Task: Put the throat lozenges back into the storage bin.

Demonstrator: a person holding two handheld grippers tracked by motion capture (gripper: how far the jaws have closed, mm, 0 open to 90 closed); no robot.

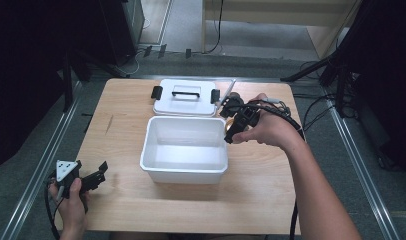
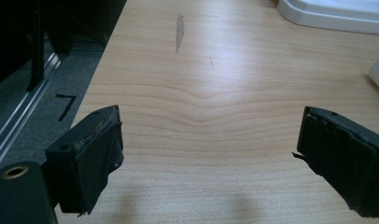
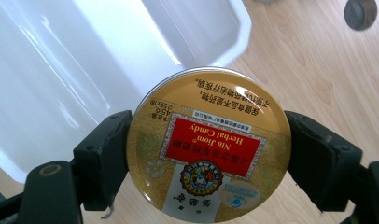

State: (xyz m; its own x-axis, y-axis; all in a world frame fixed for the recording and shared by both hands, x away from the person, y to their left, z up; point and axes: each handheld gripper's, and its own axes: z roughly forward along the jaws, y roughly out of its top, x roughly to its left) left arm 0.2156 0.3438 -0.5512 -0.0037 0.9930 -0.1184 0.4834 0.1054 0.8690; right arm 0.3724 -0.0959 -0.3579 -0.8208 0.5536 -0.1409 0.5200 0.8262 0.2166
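Observation:
My right gripper (image 3: 208,158) is shut on a round gold candy tin (image 3: 208,144) with a red label, one black pad on each side of its rim. The tin hangs flat over the right corner of an open white plastic box (image 3: 61,70). From the high view, the right gripper (image 1: 230,131) is at the box's (image 1: 183,175) right rim, and the hand covers most of it. My left gripper (image 1: 98,172) rests at the table's front left corner. Its jaws stand wide open over bare wood (image 2: 208,158), with nothing between them.
The box's white lid (image 1: 186,102), with a black handle and black clips, lies flat behind the box. A small dark round object (image 3: 360,14) sits on the wood beyond the tin. The wooden table (image 1: 121,120) has metal rails along both sides.

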